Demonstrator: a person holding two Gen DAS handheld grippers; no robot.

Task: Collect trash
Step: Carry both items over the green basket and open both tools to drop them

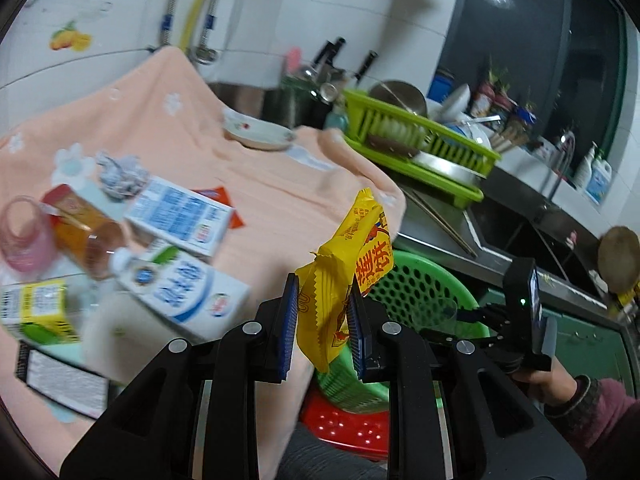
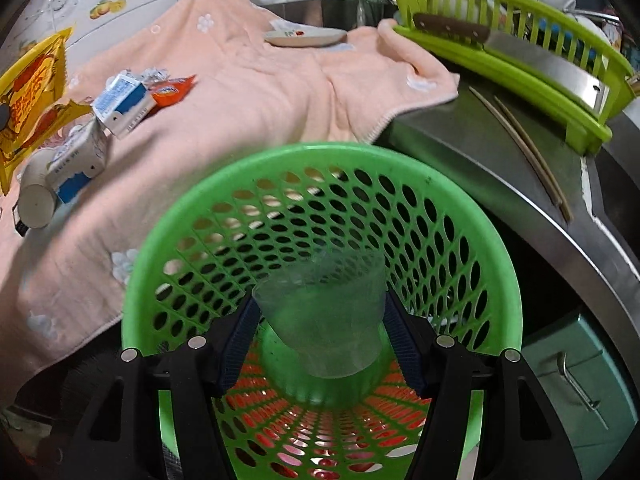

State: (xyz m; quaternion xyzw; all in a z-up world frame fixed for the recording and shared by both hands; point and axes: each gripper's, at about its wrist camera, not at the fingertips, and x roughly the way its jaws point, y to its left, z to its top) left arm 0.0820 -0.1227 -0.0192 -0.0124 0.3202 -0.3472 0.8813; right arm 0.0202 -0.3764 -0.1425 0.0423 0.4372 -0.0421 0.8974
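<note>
In the left wrist view we see the left gripper at 6 o'clock, its black jaws nearly together and their ribbed blue pads pinching a crinkled yellow foil snack wrapper with saw-tooth edges, which stands upright between them. Just behind it, at 4 o'clock, we find the round perforated green plastic basket, standing beside the counter edge on something red.

In the right wrist view we see the right gripper at 6 o'clock, jaws set wide and pads pressed on either side of a clear, frosted-looking plastic cup, tapered and mouth-up. We hold it directly above the basket mouth; the basket's lattice wall curves around it.

At 9 o'clock in the left wrist view, remaining trash lies on a soft peach terry towel with white flower patches: a white-and-blue rectangular milk carton, a second blue-printed carton, a yellow-green drink box, an amber plastic bottle, a pink translucent cup and a ball of crumpled foil.

Farther, at 12 o'clock, a shallow white ceramic dish rests on the towel. At 1 o'clock sits a slatted lime-green plastic dish rack.
</note>
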